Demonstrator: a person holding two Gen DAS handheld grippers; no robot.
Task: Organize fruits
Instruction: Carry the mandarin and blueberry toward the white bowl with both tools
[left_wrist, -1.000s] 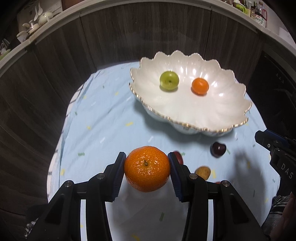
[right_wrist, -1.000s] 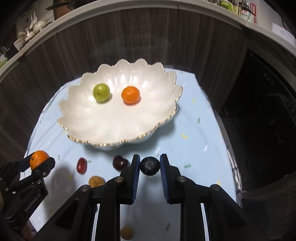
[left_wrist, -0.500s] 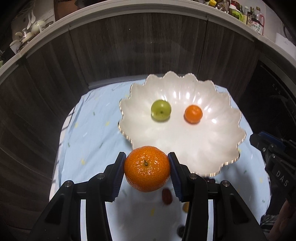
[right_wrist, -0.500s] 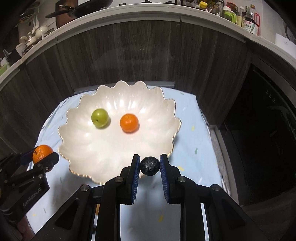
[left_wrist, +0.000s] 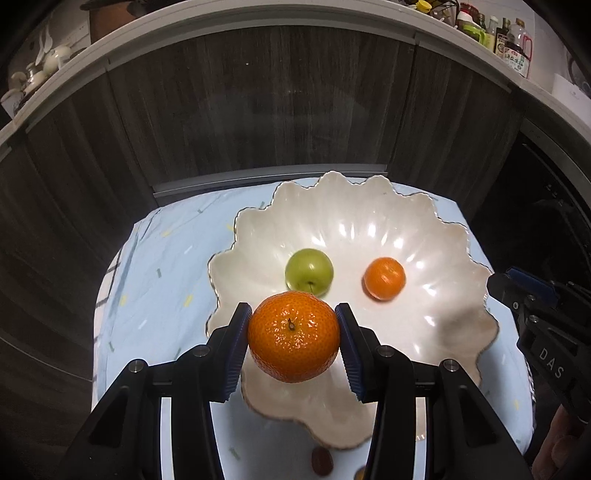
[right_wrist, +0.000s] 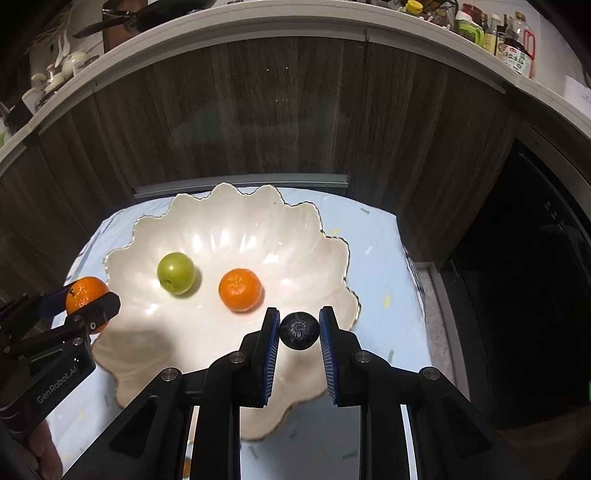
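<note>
1. Setting: pale blue patterned tablecloth (left_wrist: 155, 280) in front of dark wood-grain cabinet fronts (left_wrist: 258, 110); the white scalloped bowl (left_wrist: 436, 229) stands on the cloth.
2. Large mandarin (left_wrist: 293, 339): clamped between the left gripper (left_wrist: 293, 345) pads, above the bowl's near left rim.
3. Dark round fruit (right_wrist: 299, 330): pinched in the narrowly closed right gripper (right_wrist: 299, 334), over the bowl's near right rim.
4. Green fruit (left_wrist: 308, 272) and small mandarin (left_wrist: 384, 277): inside the bowl, apart.
5. Reddish fruit (left_wrist: 321, 459): on the cloth just outside the bowl's near rim.
</note>
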